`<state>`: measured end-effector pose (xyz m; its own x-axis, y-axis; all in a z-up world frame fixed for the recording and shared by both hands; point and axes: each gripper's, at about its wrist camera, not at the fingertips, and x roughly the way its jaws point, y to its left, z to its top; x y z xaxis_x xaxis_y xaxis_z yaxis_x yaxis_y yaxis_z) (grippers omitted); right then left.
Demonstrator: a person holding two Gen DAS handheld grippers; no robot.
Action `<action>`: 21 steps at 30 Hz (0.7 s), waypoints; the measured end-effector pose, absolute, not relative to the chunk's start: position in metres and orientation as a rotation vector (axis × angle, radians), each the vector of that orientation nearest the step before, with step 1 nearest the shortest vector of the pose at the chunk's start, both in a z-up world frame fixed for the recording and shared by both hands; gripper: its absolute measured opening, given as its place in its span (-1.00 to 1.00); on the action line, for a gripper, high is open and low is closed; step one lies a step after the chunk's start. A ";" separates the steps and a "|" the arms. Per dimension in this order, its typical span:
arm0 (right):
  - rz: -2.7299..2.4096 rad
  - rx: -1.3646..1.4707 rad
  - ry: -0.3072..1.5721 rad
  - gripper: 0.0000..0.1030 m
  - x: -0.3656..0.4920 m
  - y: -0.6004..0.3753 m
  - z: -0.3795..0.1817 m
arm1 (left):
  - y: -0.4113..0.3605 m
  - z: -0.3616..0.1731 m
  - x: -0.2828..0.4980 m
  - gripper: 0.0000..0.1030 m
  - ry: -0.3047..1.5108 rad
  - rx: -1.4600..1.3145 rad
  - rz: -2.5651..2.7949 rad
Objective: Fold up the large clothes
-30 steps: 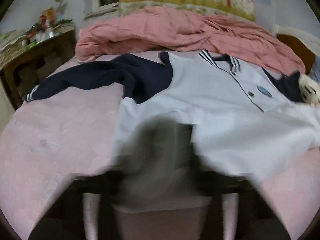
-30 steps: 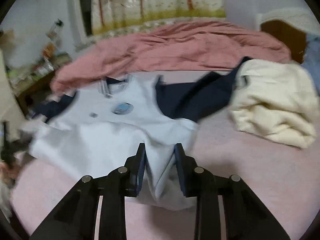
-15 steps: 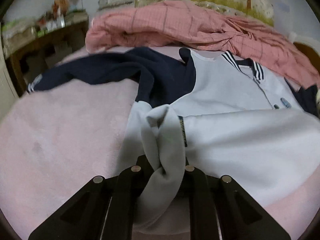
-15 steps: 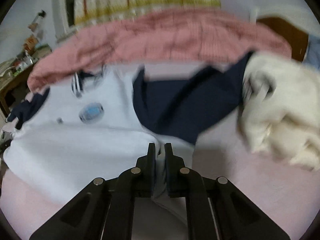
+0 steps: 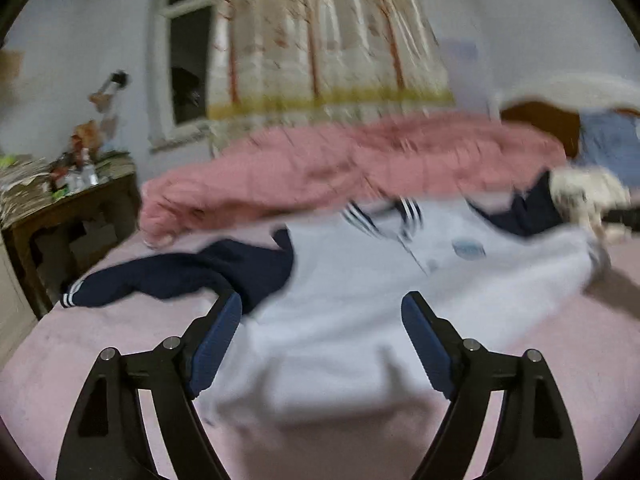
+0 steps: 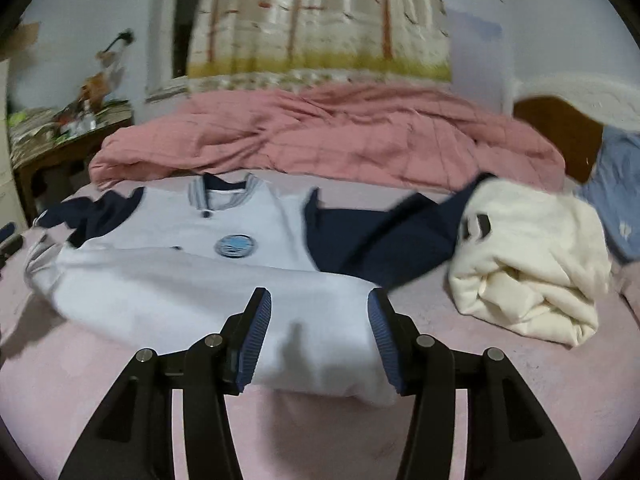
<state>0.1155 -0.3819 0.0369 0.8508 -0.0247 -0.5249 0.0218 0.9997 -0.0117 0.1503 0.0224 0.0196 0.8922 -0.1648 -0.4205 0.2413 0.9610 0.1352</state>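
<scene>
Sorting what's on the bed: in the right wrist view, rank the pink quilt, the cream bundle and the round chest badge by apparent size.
1. pink quilt
2. cream bundle, though it lies nearer the camera
3. round chest badge, by far the smallest

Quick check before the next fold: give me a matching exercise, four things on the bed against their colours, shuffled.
Things:
1. jacket body
2. jacket sleeve
3. bundled garment
4. quilt

Colours:
A. pink
B. cream
C. navy
D. white

Pairs: 1-D, 2-C, 3-B, 4-A
</scene>
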 end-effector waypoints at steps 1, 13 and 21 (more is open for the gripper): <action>0.018 0.017 0.569 0.04 0.119 -0.378 0.035 | 0.018 0.014 0.154 0.58 0.463 0.189 -0.231; -0.050 0.126 0.819 0.04 0.164 -0.417 -0.029 | 0.100 -0.017 0.212 0.40 0.747 0.074 -0.109; 0.114 0.174 0.714 -0.02 0.147 -0.374 0.030 | 0.066 0.036 0.196 0.26 0.614 0.020 -0.270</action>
